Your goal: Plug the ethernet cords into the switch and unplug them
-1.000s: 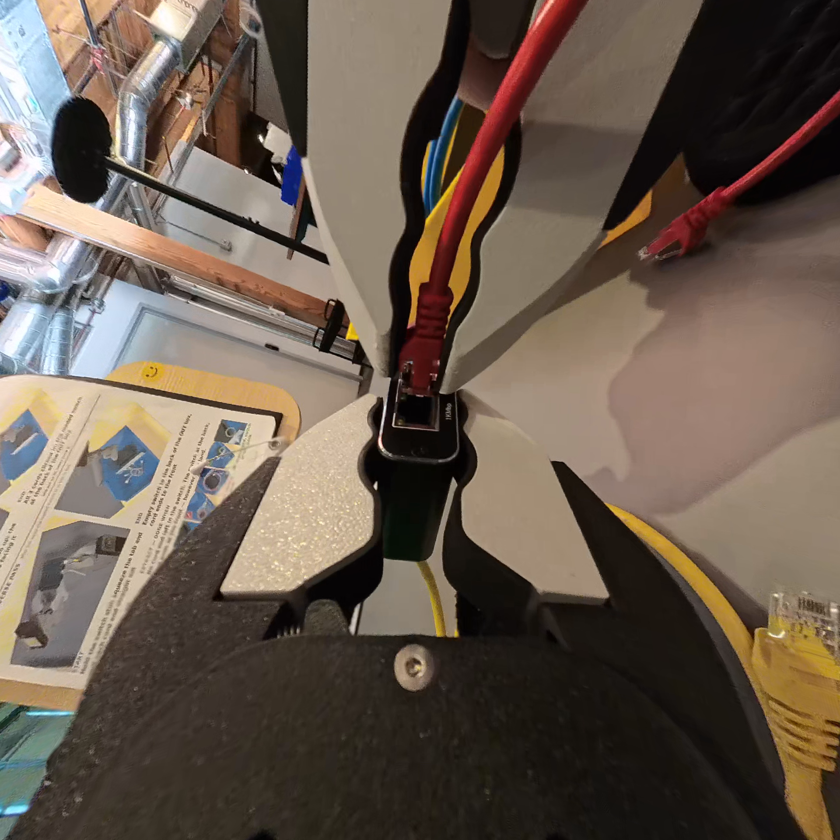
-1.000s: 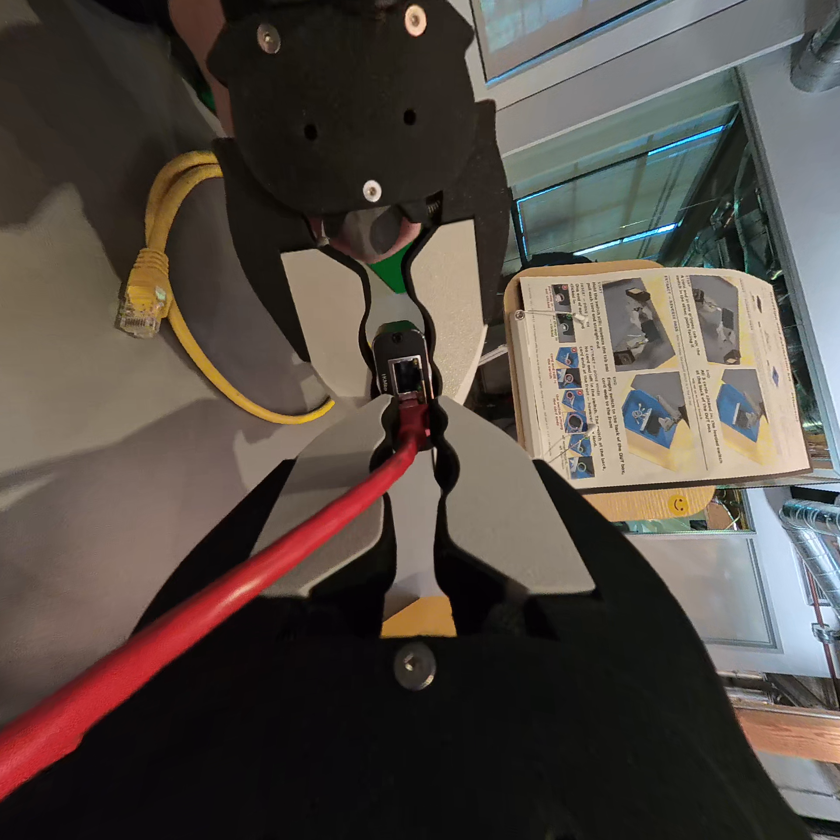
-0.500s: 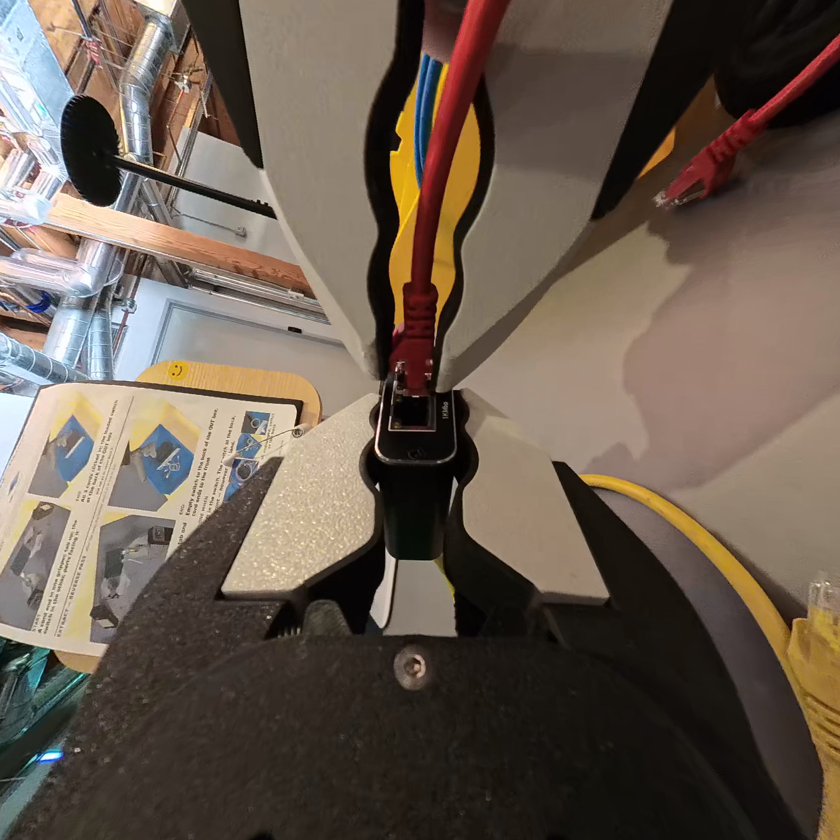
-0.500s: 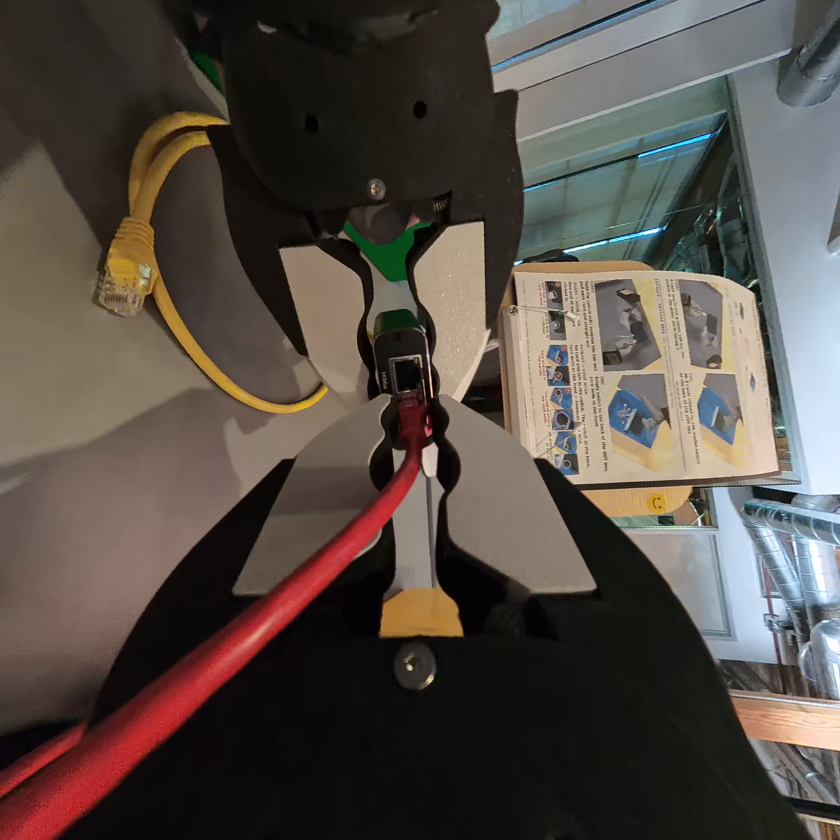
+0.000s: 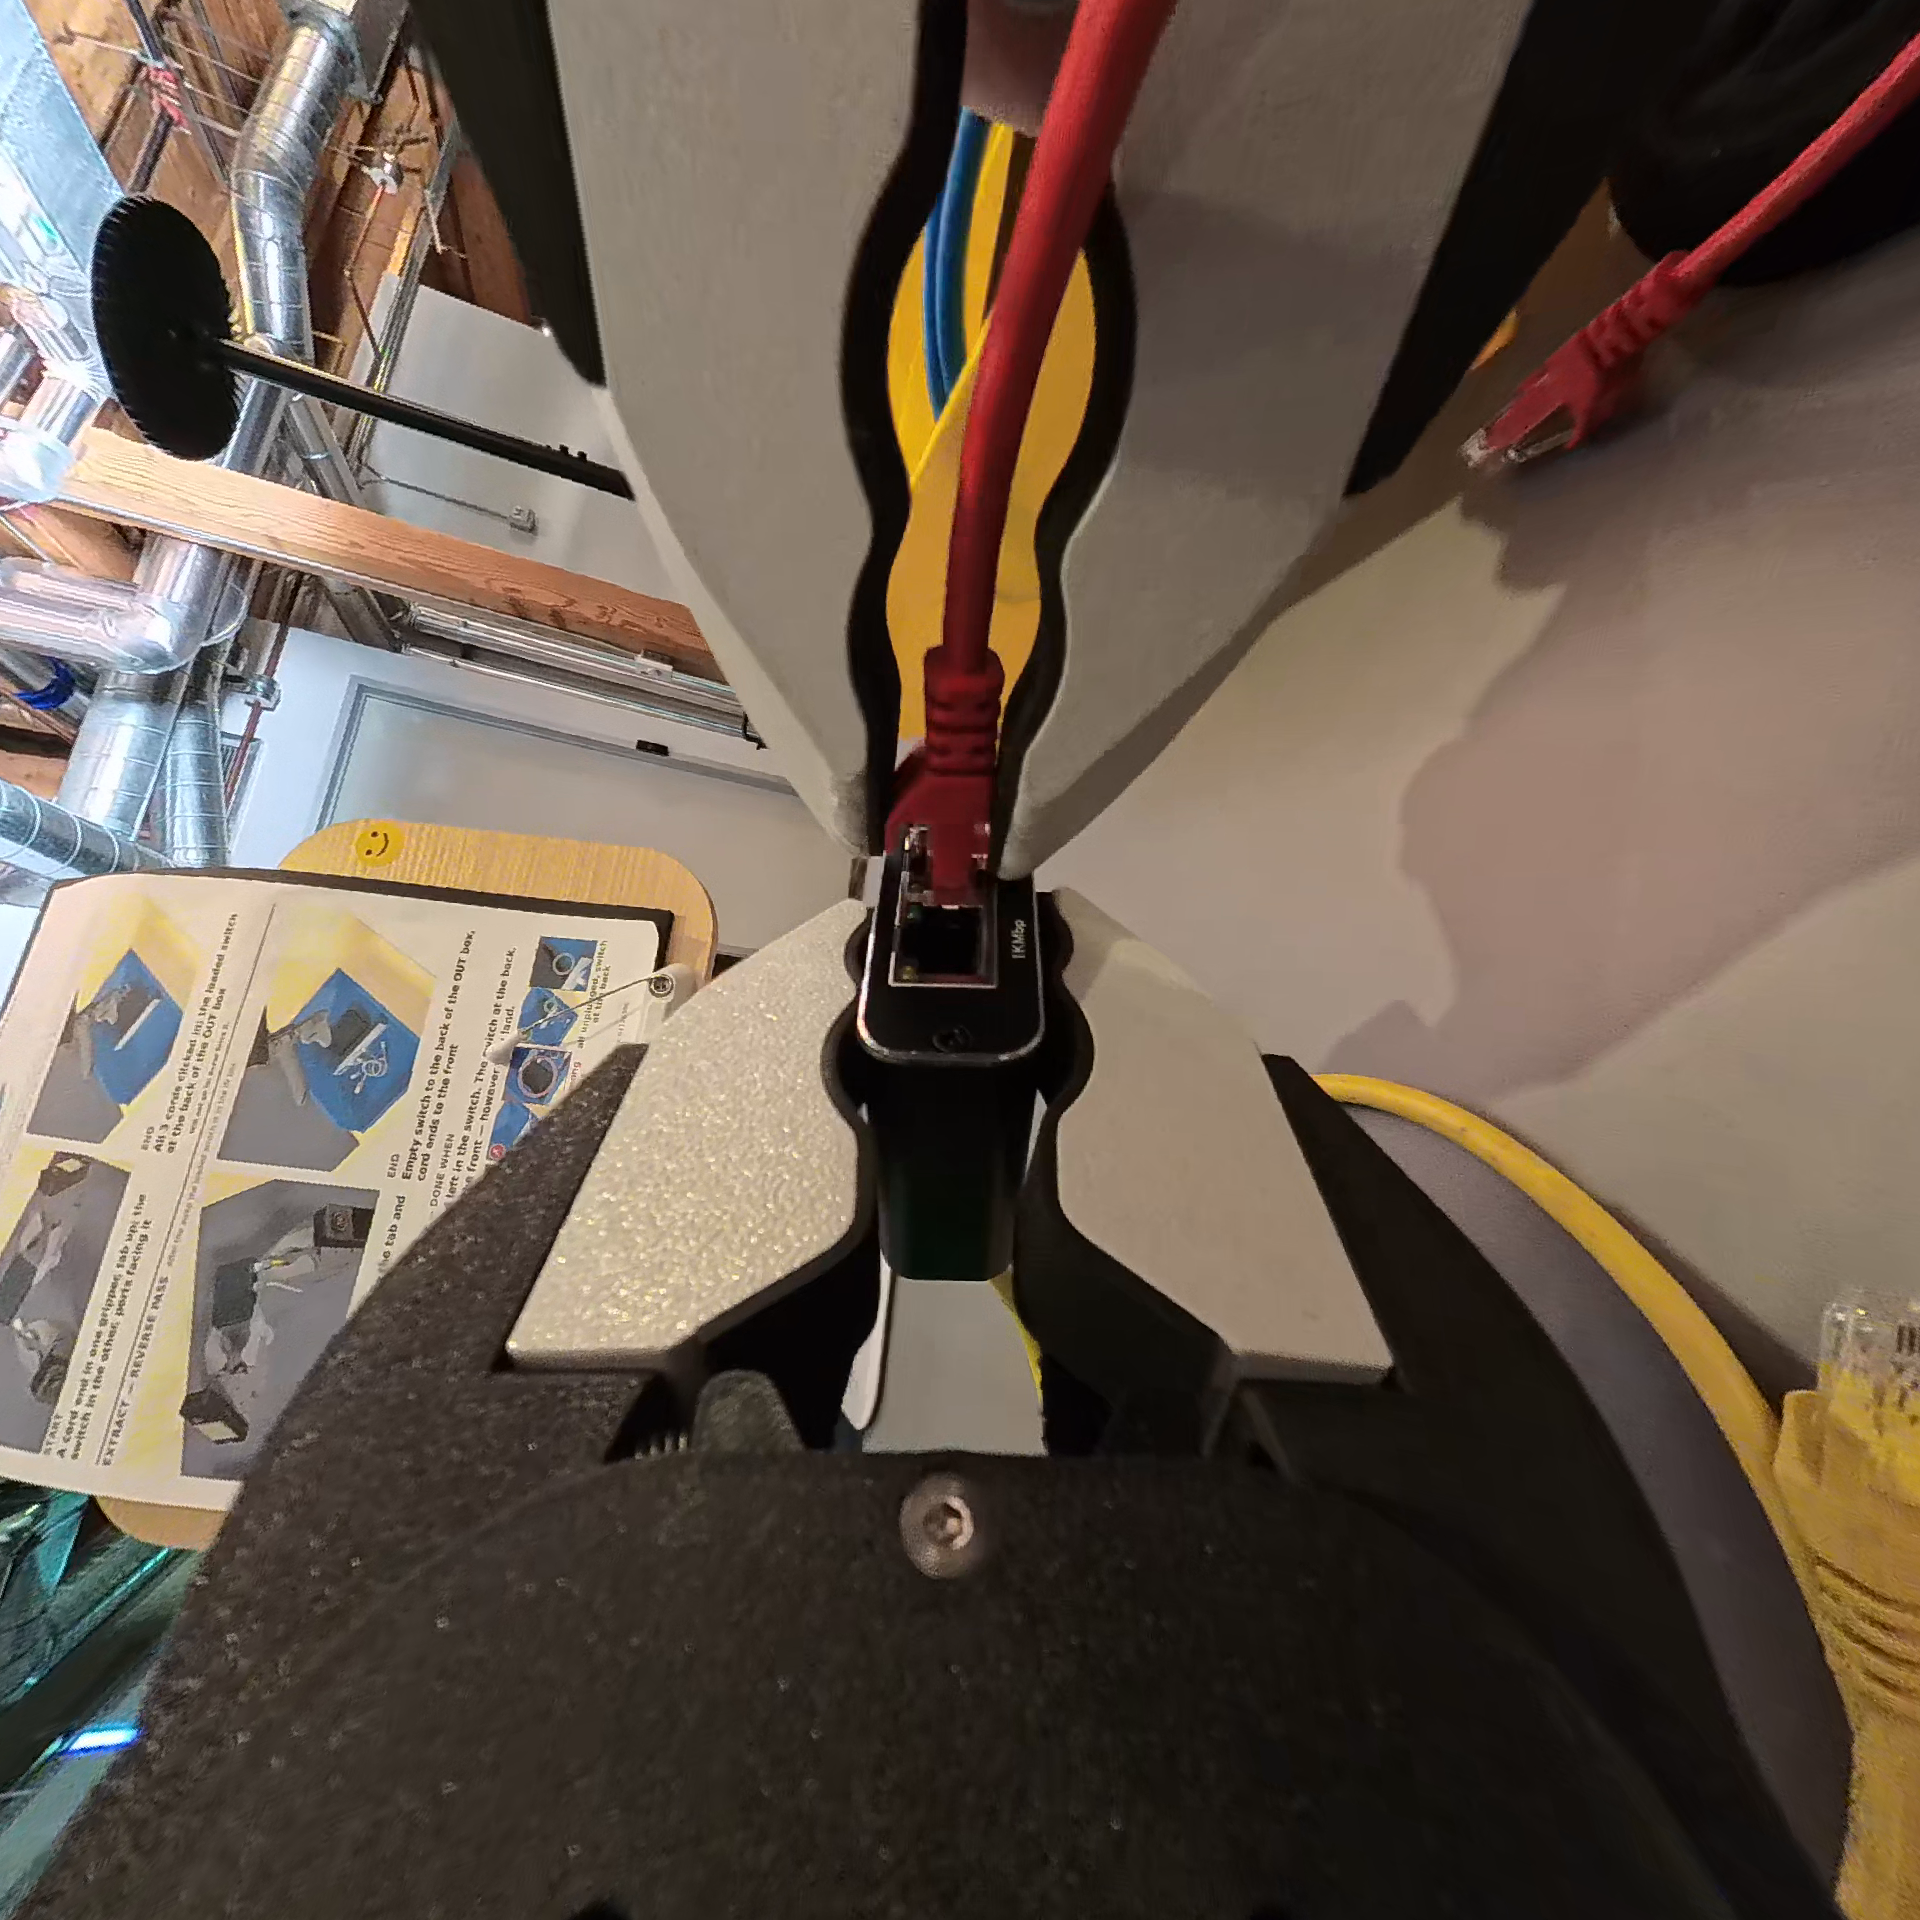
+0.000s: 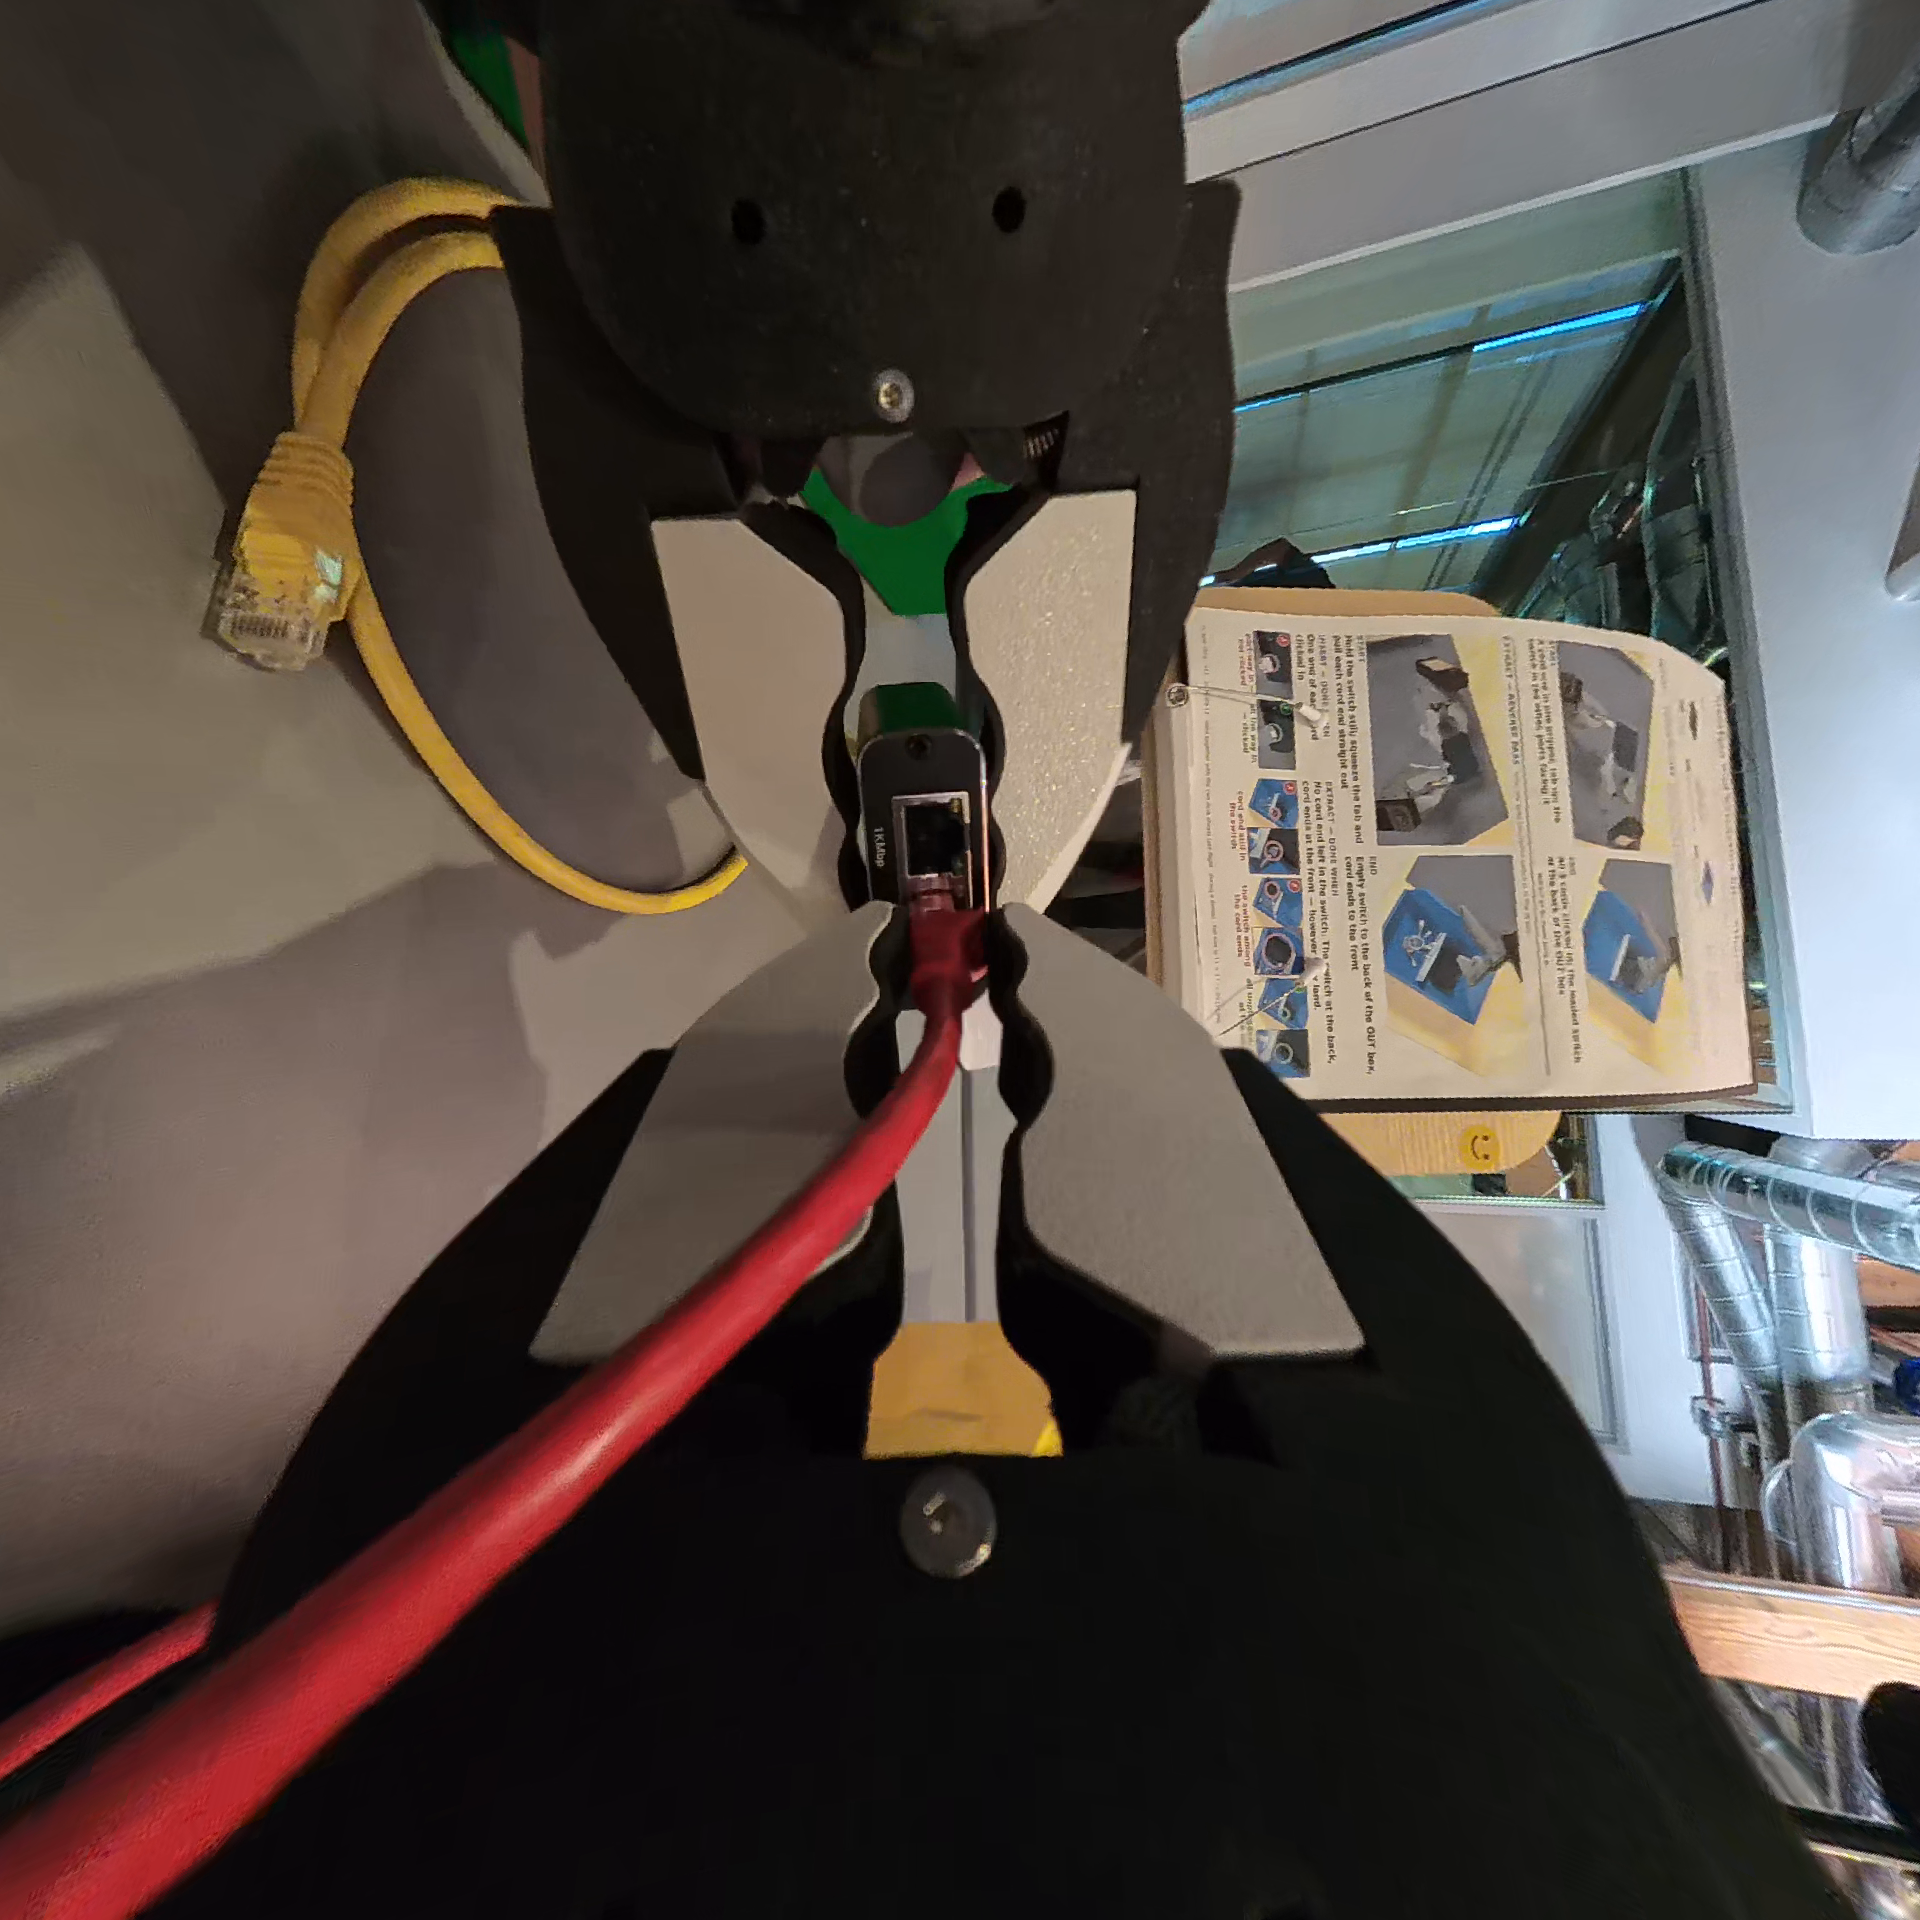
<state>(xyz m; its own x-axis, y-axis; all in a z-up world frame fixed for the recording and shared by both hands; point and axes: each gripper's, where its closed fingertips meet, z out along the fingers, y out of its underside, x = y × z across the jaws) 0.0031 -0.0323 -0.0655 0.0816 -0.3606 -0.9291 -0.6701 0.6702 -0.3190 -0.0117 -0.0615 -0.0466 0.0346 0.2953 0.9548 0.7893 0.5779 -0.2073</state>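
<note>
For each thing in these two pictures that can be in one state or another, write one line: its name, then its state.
left gripper: shut on the switch.
right gripper: shut on the red plug.
switch: held off the table, port facing the red plug, port empty.
red plug: at the port's edge, not seated.
yellow cord: loose on the table, unplugged.
second red plug: lying free on the table.

Grey tabletop (image 5: pixel 1558 727), silver ducts (image 5: pixel 260 239), wooden beam (image 5: pixel 343 540), glass windows (image 6: pixel 1455 416), instruction sheet (image 6: pixel 1455 862)
</note>
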